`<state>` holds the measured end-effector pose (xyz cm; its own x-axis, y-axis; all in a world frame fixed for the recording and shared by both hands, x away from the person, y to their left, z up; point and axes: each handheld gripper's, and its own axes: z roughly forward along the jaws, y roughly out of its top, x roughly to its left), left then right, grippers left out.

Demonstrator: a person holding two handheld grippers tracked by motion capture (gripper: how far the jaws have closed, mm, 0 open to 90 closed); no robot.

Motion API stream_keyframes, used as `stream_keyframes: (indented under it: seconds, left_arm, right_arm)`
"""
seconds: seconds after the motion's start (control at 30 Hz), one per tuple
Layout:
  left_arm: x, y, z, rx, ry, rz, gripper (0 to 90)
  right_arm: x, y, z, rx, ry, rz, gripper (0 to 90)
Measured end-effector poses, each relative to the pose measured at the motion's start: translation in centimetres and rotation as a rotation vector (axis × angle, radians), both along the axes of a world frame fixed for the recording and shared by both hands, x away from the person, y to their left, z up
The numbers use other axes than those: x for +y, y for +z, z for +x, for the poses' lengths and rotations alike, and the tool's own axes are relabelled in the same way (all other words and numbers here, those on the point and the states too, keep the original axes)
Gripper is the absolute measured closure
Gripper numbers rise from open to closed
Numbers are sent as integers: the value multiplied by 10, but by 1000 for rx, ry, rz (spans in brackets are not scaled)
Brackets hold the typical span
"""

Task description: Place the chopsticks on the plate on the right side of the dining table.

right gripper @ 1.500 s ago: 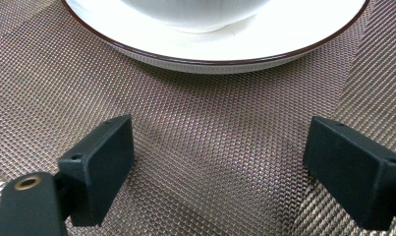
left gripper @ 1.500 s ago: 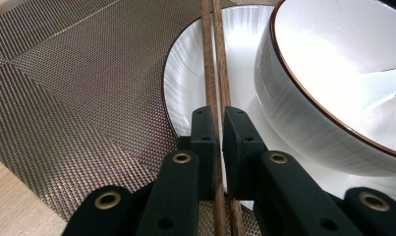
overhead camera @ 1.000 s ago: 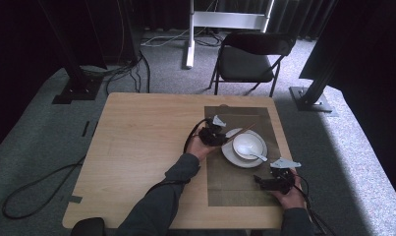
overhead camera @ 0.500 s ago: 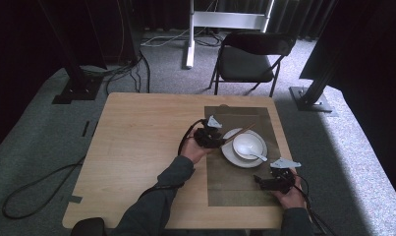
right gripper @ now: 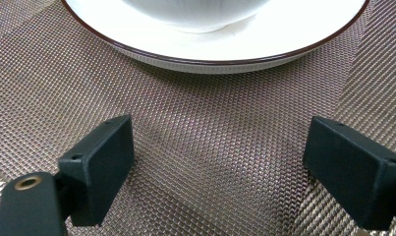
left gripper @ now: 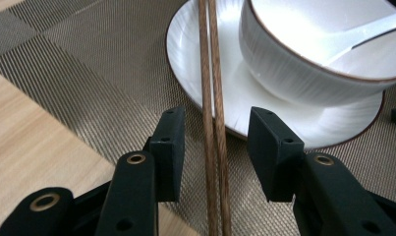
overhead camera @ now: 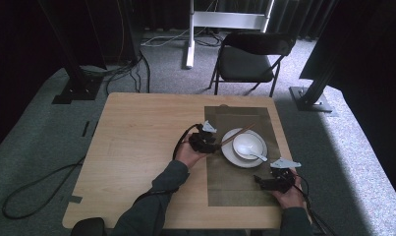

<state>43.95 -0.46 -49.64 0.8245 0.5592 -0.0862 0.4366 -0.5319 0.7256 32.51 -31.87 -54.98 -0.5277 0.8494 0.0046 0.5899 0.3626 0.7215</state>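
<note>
Chopsticks (left gripper: 211, 98) look basically placed, leaning on the plate (left gripper: 195, 73) rim by the bowl (left gripper: 303, 73), my left claw (left gripper: 215, 147) has just been opening with them loose between its jaws, right claw (right gripper: 217, 162) idles wide open, so only backing off's left.

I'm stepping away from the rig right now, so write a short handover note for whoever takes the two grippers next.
Left gripper: open, jaws have just been opening; the chopsticks lie between them, pads clear of the wood.
Right gripper: open, empty, low over the woven placemat near the plate.
Things: chopsticks lean on the plate rim, near ends over the mat; bowl with spoon stands on the plate.
Done: chopsticks set down on the plate.
Left: probably just back the left gripper away without nudging them.
</note>
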Motion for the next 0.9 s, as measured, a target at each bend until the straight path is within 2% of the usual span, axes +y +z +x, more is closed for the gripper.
stream_keyframes:
  seconds: [0.17,0.2,0.33,0.43,0.5,0.63,0.73,0.9]
  left_arm:
    - [3,-5,-3,10,-5,15,581]
    - [4,-6,-3,12,-7,16,578]
    - [6,-8,-6,14,-6,20,569]
    - [7,-12,-10,8,-13,50,564]
    - [7,-16,-12,10,-18,67,564]
    - [8,-18,-13,10,-17,74,568]
    - [9,-19,-14,7,-27,81,622]
    - [9,-19,-15,-13,-16,96,671]
  right_arm:
    - [0,2,-1,4,-1,6,190]
    - [-2,4,-2,8,-5,23,226]
    - [-5,6,-2,7,-20,45,278]
    - [-8,8,-3,-4,-32,58,317]
    - [-9,9,-4,-9,-38,59,326]
    - [-11,10,-3,-17,-54,61,334]
    - [-13,11,-3,-20,-68,67,333]
    - [-15,11,-4,-26,-80,66,334]
